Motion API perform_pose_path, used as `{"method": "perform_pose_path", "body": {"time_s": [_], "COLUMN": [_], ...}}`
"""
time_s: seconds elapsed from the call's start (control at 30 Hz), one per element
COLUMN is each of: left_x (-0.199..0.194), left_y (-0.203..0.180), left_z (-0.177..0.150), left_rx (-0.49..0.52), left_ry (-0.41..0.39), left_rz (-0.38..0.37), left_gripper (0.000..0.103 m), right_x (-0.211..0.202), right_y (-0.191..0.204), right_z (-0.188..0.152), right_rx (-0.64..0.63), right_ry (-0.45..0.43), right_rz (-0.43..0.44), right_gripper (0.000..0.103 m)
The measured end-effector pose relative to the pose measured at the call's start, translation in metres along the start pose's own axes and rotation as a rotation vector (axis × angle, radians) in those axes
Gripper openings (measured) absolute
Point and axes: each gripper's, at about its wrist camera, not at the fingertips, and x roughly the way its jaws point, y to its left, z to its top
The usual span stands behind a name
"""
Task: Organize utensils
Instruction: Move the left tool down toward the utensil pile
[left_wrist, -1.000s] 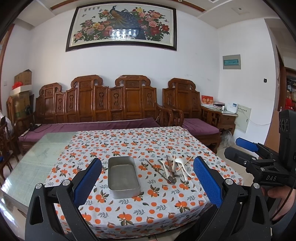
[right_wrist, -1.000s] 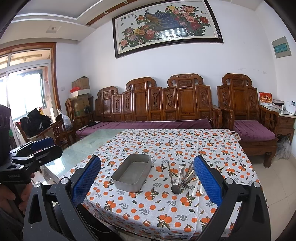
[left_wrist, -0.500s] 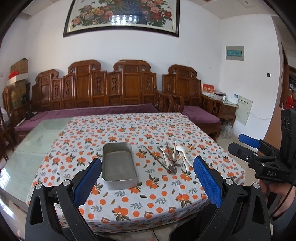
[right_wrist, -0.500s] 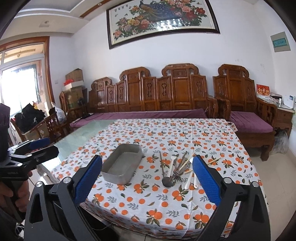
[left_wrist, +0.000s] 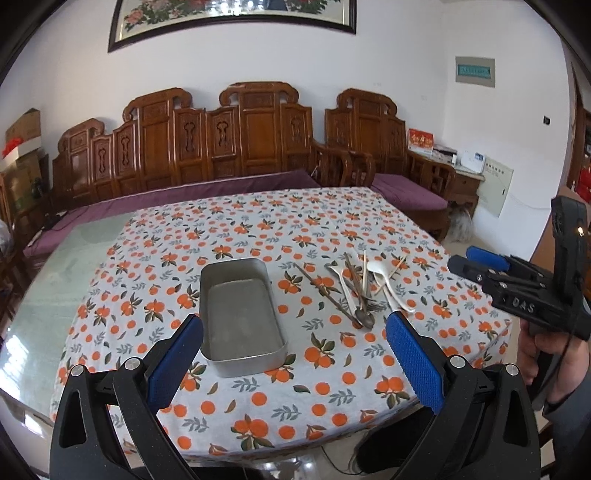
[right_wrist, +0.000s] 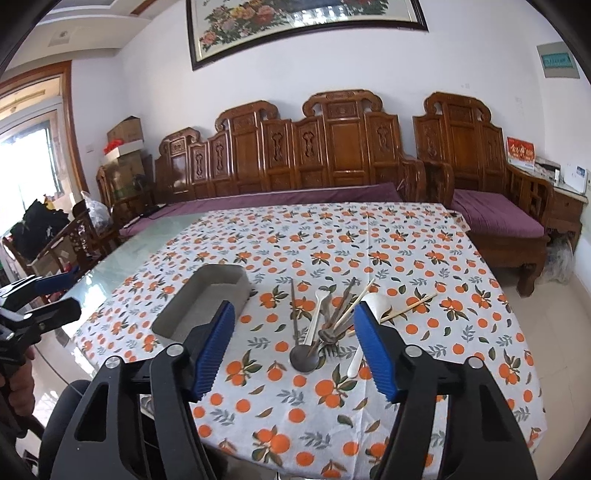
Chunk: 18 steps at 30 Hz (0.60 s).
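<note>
Both the left gripper (left_wrist: 293, 354) and right gripper (right_wrist: 295, 345) are spread and empty; the tangled utensils (right_wrist: 332, 317), at three o'clock of the tray (left_wrist: 240, 310), look light, stiff and slippery, best pinched mid-handle.

"DAS" on right hand-held gripper (left_wrist: 480, 264), other lettering unreadable

Bright daylight from window (right_wrist: 33, 155) at left, blown out; sharp focus; strong fisheye bending, dark vignette corners.
</note>
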Motion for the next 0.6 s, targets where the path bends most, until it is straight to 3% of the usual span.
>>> {"method": "perform_pose_path", "body": {"time_s": [0.1,0.37,0.43,0.6], "left_x": [0.016,0.07,0.085,0.122], "left_y": [0.002,-0.008,-0.012,-0.028], "left_z": [0.003,0.012,0.014,0.015], "left_rx": [0.002,0.005,0.006,0.023], "left_ry": [0.025,0.115,0.137,0.182], "left_rz": [-0.008,-0.063,-0.073,-0.098], "left_gripper": [0.095,0.074,0.064,0.057], "right_x": [0.019,0.07,0.082,0.107], "right_y": [-0.01,-0.041,-0.047,-0.063], "right_z": [0.002,0.01,0.011,0.008], "right_rx": [0.01,0.031,0.033,0.04], "right_ry": [0.018,0.099,0.12,0.163], "right_rz": [-0.006,-0.03,-0.035,-0.032], "right_gripper": [0.062,0.046,0.043,0.038]}}
